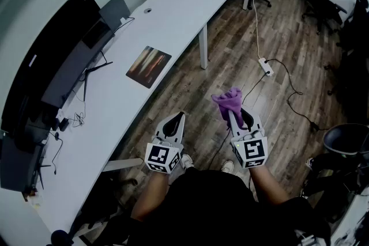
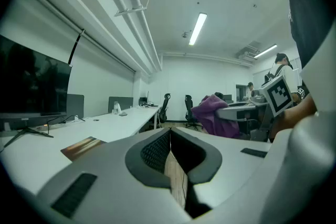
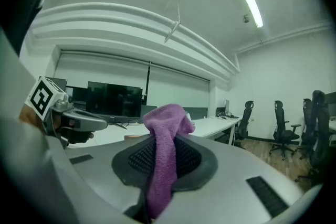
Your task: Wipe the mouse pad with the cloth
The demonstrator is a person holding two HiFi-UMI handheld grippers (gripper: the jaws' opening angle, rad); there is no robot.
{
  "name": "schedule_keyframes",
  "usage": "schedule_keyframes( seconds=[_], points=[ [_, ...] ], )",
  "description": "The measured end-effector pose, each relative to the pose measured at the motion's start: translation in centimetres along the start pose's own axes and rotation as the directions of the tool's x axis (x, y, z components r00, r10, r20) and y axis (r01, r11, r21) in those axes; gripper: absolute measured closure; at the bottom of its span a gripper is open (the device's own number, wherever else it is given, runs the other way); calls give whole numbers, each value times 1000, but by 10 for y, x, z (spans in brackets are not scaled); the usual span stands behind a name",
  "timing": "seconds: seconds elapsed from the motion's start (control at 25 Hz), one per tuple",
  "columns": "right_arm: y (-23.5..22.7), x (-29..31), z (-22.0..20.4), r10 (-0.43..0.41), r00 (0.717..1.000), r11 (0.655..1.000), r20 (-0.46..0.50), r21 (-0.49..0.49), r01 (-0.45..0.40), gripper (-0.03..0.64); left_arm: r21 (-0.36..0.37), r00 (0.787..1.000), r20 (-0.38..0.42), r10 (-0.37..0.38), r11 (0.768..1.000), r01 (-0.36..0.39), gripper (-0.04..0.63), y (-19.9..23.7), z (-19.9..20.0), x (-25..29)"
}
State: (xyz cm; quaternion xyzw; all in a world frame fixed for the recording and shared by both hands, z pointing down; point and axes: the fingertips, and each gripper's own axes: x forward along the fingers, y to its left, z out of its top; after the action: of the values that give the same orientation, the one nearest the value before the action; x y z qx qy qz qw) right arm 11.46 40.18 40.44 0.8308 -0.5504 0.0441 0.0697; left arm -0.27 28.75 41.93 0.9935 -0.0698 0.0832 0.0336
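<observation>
Since neither tool is anywhere near the pad, the wiping itself looks not yet started. Farthest left in the head view, a wide black monitor (image 1: 55, 60) stands on the long white counter (image 1: 173, 14). Just right of it, near the counter's front edge, lies the flat rectangular mouse pad with brown and orange streaks (image 1: 149, 66), with nothing resting on it. Next comes the left tongs (image 1: 177, 118), held over the wooden floor (image 1: 230, 49) in front of the person. Its jaws are closed tip to tip and grip nothing. Beside it, the right tongs (image 1: 239, 118) is clamped on the purple fleecy cloth (image 1: 228, 101), which bunches up above the jaw tips. Both tools are off the counter and well apart from the pad.

By my reading, having the cloth in hand is the only part done. It has yet to be carried to the pad, laid against it and swept across the surface, and the left tongs may be needed to steady an edge.

Only the head view shows the whole gap between the tools and the pad. The left gripper view sees the pad low at its left, flat on the counter, and the cloth from the side at its right. The right gripper view alone shows the cloth pinched between the ridged pads and trailing down through them. There the pad cannot be made out clearly.
</observation>
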Motion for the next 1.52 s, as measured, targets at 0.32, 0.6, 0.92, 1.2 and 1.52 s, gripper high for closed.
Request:
schedule_keyframes(
  seconds=[0.32,0.6,0.92,1.2,1.52],
  points=[
    [8,10,4,-13,1000,1000,-3,-8,13,548,-10,1000,2,-1,1000,1,574,13,0,-2],
    [28,27,11,22,1000,998,22,51,-23,546,-21,1000,8,-2,1000,2,574,38,0,-6],
    [66,55,18,37,999,998,18,52,-38,546,-24,1000,14,-22,999,22,574,77,-6,-23],
    [92,66,20,-6,1000,1000,-12,-18,6,546,-18,1000,6,-31,999,31,574,111,-14,-42],
    [100,88,12,41,999,999,-25,22,-40,545,-30,1000,7,-30,999,30,574,119,-16,-37]
  ],
)
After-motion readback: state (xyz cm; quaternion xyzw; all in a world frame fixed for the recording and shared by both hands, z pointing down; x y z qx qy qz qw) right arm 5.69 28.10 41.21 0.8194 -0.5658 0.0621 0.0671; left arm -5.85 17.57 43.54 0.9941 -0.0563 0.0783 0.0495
